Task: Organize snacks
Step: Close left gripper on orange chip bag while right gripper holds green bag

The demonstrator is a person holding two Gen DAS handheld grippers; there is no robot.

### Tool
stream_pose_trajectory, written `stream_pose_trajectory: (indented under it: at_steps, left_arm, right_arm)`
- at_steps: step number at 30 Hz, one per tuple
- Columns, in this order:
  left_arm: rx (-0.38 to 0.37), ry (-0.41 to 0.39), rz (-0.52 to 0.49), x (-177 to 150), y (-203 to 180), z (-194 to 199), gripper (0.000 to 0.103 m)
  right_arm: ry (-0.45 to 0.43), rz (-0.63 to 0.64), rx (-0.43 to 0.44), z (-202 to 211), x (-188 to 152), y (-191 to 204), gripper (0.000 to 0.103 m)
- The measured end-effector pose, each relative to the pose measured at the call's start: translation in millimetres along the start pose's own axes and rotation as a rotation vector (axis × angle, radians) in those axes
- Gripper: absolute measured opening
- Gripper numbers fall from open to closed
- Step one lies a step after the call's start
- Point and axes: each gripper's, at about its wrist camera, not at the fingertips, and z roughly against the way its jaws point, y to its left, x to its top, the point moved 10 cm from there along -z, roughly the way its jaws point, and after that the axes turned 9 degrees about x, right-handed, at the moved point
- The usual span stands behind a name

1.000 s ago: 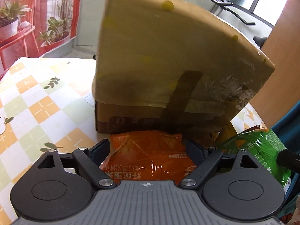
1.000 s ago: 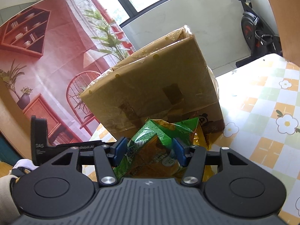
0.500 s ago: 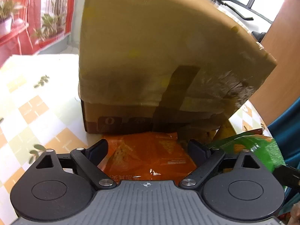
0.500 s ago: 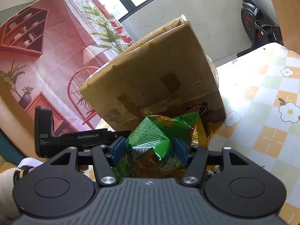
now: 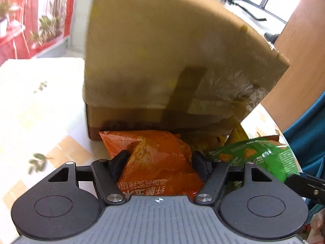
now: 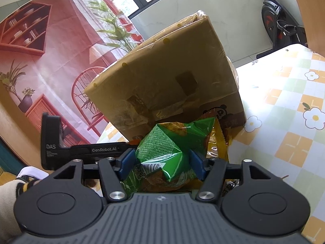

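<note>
In the left wrist view, the left gripper (image 5: 160,161) sits at lower centre with an orange snack bag (image 5: 156,162) between its black fingers (image 5: 118,162). Its jaws are closing, and both pads press into the bag's sides, which crease inward. Just above the bag, a cardboard box (image 5: 154,61) fills the upper middle of the frame, its flap leaning out over the bag. A green snack bag (image 5: 258,156) lies at right, beside the orange one.

In the right wrist view, the right gripper (image 6: 161,163) at lower centre pinches that green snack bag (image 6: 162,150) between its blue pads (image 6: 127,162); the bag bulges up between them. The box (image 6: 168,77) stands directly behind it, upper centre. A yellow wrapper (image 6: 218,140) shows to the right of the green bag, against the box's base. The checkered tablecloth (image 6: 290,126) with flower prints spreads across the right side.
</note>
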Motion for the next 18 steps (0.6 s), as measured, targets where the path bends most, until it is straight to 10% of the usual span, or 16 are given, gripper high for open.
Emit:
stream_pose_trajectory:
  at_steps: [18]
  left_arm:
    - [0.043,-0.140,0.051,-13.6,18.2,62.5,0.059]
  right_arm:
    - [0.013,-0.081,0.002,-7.9,-3.9,-6.9,0.070]
